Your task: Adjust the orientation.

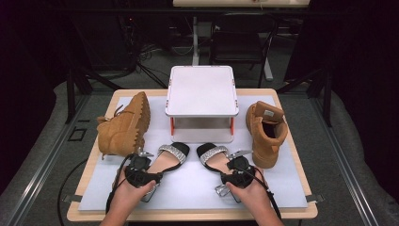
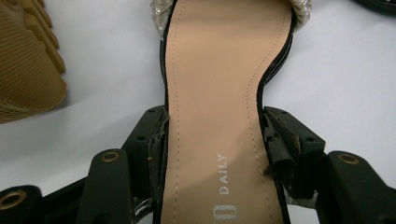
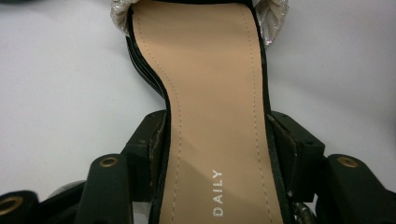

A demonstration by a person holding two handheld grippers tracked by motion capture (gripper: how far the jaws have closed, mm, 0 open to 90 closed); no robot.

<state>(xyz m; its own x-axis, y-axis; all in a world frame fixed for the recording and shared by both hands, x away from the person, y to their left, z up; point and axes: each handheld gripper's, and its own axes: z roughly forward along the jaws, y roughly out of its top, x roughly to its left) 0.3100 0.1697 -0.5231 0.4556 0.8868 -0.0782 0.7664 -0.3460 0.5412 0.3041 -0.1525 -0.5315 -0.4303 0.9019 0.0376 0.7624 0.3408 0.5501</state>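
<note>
Left sandal (image 1: 165, 160) and right sandal (image 1: 217, 157) lie side by side at six o'clock on the table (image 1: 197, 200); left tongs (image 2: 212, 135) and right tongs (image 3: 217, 135) each pinch one at the waist; probably gripped for lifting together toward the white rack (image 1: 201, 92) at twelve

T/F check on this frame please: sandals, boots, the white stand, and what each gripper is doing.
1. The left gripper has its jaws closed on a sandal. True.
2. The right gripper hangs free above the table. False: its jaws clamp the sides of the other sandal.
3. The left boot stands upright. False: it lies on its side, sole showing.
4. The right boot stands upright. True.
5. A sandal already sits on the white stand. False: its top is bare; both sandals lie on the white mat in front of it.
</note>
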